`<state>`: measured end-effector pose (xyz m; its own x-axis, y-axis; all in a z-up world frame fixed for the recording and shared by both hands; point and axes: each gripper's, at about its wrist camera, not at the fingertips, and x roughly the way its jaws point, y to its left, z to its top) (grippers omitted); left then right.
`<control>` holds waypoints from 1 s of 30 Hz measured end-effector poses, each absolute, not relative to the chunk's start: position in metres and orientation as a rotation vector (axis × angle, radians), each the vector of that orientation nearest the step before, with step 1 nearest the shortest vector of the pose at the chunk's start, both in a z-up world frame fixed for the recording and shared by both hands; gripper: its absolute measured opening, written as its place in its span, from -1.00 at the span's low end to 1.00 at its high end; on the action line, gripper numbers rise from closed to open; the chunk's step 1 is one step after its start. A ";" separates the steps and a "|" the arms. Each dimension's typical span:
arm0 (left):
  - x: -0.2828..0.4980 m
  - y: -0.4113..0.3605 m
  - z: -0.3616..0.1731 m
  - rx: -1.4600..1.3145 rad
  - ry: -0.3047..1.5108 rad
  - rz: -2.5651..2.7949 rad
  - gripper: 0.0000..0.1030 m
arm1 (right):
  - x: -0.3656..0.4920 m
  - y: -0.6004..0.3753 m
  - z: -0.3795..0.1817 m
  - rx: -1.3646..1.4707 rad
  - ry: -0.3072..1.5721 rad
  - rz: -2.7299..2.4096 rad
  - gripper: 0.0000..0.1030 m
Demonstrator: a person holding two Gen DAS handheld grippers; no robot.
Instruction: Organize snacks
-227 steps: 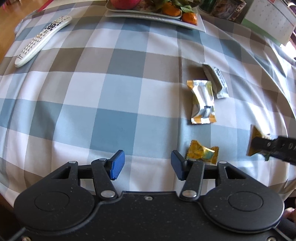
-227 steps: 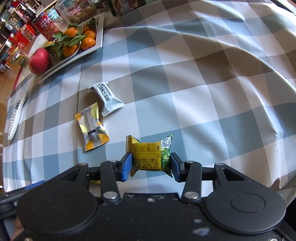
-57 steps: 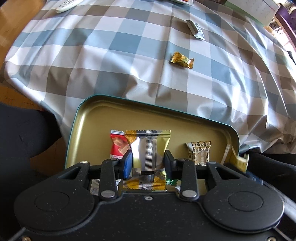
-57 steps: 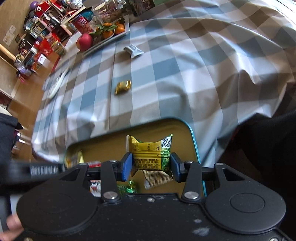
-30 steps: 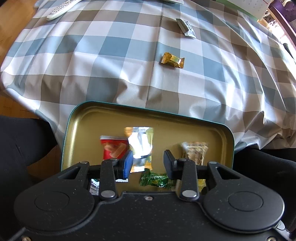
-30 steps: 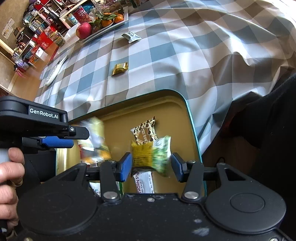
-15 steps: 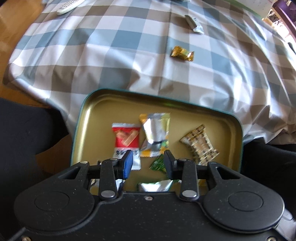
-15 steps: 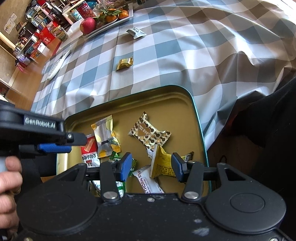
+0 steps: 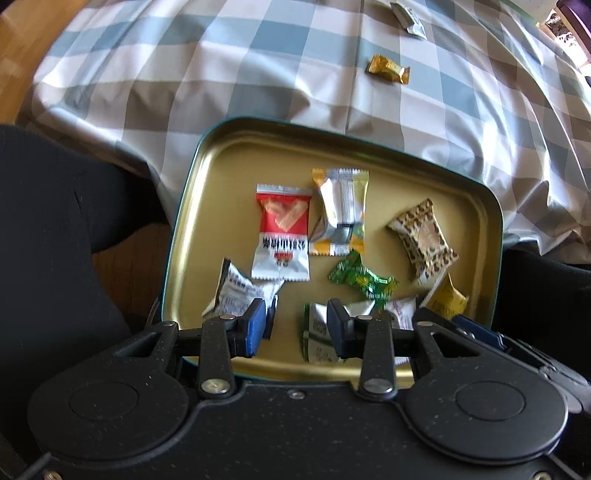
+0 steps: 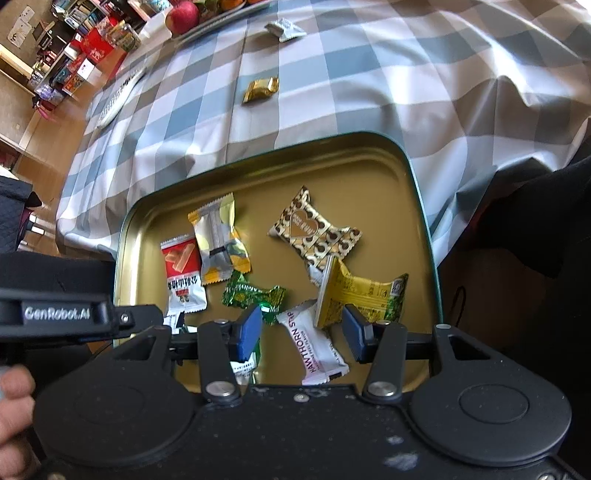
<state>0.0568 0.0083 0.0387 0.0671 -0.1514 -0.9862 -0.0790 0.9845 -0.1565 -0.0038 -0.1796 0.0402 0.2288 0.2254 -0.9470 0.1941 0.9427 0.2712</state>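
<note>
Hovering over a gold-lined tin (image 9: 373, 147) at the table's edge, both sets of tongs are standing spread and pinching nothing: the left tongs (image 9: 295, 325) are hanging above the tin's near end, the right tongs (image 10: 301, 330) are framing a white hawthorn strip packet (image 10: 317, 345) without pressing on it. Inside the tin are lying a red-and-white packet (image 9: 282, 236), a silver-and-yellow packet (image 9: 341, 214), a green candy (image 9: 360, 277), a brown-and-gold heart-print packet (image 10: 316, 230) and a yellow-green packet (image 10: 364, 295) tipped on its edge, along with several white packets near the tongs (labels too blurred to read). By the look of it, most of the sorting is done. Two snacks are waiting on the checked tablecloth (image 10: 369, 74), well apart from the tin: a gold-wrapped candy (image 10: 260, 90) and, farther off, a white packet (image 10: 286, 29). Beyond them a remote control (image 10: 118, 99), a red apple (image 10: 183, 14) on a platter and cluttered shelves (image 10: 74, 48) are filling the far side of the room, above a wooden floor.
</note>
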 end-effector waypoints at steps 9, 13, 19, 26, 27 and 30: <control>0.056 0.013 0.031 -0.157 1.601 -0.070 -0.12 | 0.010 -0.175 0.032 0.358 1.465 0.061 0.04; 0.060 0.012 0.028 -0.134 1.658 -0.085 -0.12 | 0.017 -0.173 0.028 0.347 1.517 0.074 0.04; 0.068 0.009 0.028 -0.065 1.717 -0.094 -0.12 | 0.026 -0.168 0.025 0.289 1.575 0.087 0.11; 0.082 0.004 0.030 0.024 1.746 -0.109 -0.12 | 0.042 -0.160 0.019 0.200 1.647 0.123 0.14; 0.085 0.004 0.030 0.036 1.742 -0.107 -0.12 | 0.045 -0.159 0.019 0.191 1.652 0.127 0.14; 0.096 0.006 0.033 0.051 1.732 -0.101 -0.12 | 0.055 -0.158 0.020 0.166 1.654 0.129 0.15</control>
<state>0.0957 0.0064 0.0332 -0.1630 -0.0235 -0.9864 0.0914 0.9951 -0.0388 0.0552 -0.1579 0.0200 -0.0852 0.1854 -0.9790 0.0315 0.9825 0.1833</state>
